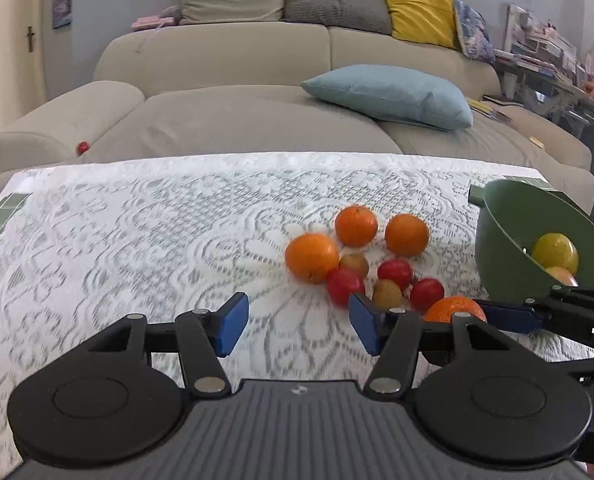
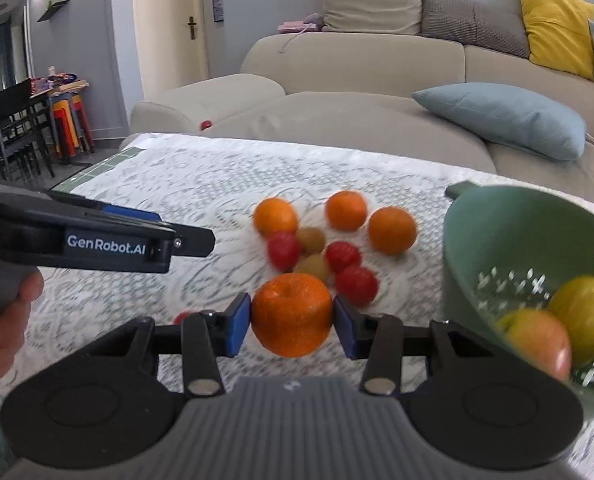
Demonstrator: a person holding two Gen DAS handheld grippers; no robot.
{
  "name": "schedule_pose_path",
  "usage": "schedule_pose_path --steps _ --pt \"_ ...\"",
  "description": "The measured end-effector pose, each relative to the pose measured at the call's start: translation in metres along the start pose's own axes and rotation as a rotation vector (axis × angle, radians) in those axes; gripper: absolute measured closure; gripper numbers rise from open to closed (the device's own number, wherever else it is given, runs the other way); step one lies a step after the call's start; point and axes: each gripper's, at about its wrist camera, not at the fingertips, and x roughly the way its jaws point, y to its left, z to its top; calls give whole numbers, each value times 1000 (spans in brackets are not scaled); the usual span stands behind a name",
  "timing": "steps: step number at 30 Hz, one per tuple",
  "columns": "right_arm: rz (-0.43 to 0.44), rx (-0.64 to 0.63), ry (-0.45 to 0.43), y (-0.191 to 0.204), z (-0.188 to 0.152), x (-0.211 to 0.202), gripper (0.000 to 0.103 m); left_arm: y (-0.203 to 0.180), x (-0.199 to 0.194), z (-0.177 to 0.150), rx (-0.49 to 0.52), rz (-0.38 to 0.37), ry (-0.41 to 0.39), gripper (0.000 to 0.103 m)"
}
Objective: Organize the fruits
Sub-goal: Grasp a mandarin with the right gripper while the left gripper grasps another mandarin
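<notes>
At six o'clock in the right wrist view, we see our right gripper (image 2: 292, 324) pinching an orange (image 2: 292, 314), both blue pads pressed to its sides. Beyond it, toward twelve o'clock, the loose fruit sits bunched on the lace tablecloth (image 2: 157, 184) covering the desk: three more oranges (image 2: 392, 230), red plums (image 2: 356, 285) and a few yellowish ones (image 2: 310, 239), several touching. At three o'clock the green colander (image 2: 497, 232) holds a yellow apple (image 2: 585, 312) and a reddish apple (image 2: 537, 340) side by side. Our left gripper (image 1: 297, 322) stands spread over bare cloth with nothing between its pads, the fruit cluster at its one o'clock. A beige sofa (image 1: 237, 112) lies behind the desk.
</notes>
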Motion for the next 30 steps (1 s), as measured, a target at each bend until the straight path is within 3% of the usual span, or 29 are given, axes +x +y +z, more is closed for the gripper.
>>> schedule_pose_path --steps 8,15,25,30 --pt "-16 -28 -38 -7 28 10 61 6 46 27 -47 -66 45 37" --pt "-25 -38 -40 -18 41 23 61 13 76 31 -75 -91 64 37" --pt "-31 -43 -37 -26 50 31 60 21 92 30 -128 -160 101 52" --pt "-27 -41 -37 -26 50 32 60 23 90 27 -154 -160 93 52"
